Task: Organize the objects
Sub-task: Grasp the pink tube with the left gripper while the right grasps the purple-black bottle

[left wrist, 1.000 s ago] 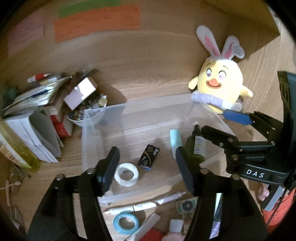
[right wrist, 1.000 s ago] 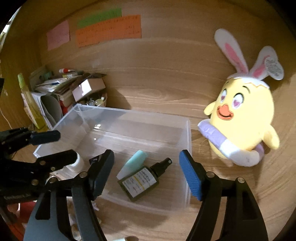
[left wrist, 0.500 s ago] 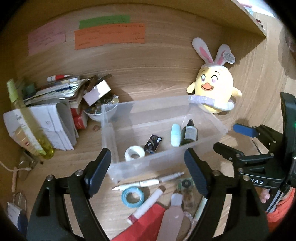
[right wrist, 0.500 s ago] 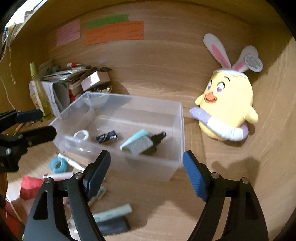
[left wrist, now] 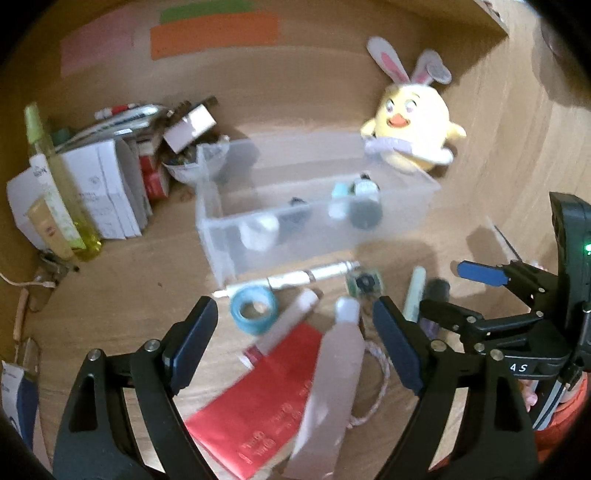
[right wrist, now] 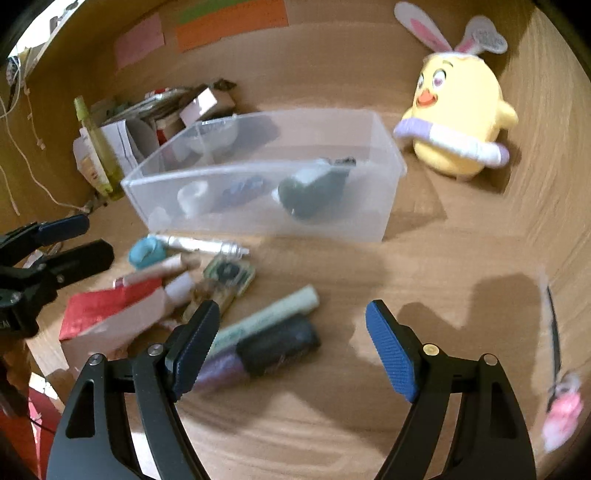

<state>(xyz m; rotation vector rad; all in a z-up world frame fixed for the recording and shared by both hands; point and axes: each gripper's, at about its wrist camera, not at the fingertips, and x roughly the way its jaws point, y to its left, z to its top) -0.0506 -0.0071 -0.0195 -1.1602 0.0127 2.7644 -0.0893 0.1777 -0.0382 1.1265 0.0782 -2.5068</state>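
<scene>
Just in front of the clear bin [right wrist: 266,199], a dark tube [right wrist: 279,345] is lying flat on the worktop [right wrist: 424,266], probably light, rigid and slippery. Both the right gripper [right wrist: 291,345] and the left gripper [left wrist: 295,347] are hanging empty, their fingers having just been spreading wide, so gripping across its middle is looking safest.

Wooden desk [right wrist: 424,258], wood back wall [left wrist: 314,92], 3 paper notes [left wrist: 214,33].

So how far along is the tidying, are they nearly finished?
Partly. The clear plastic bin already holds a dark spray bottle, a white tape roll and a small dark packet. Nothing is in hand: the left gripper and right gripper are both open and empty. Left on the desk: a blue tape roll, a pen, a red packet, tubes and markers.
</scene>
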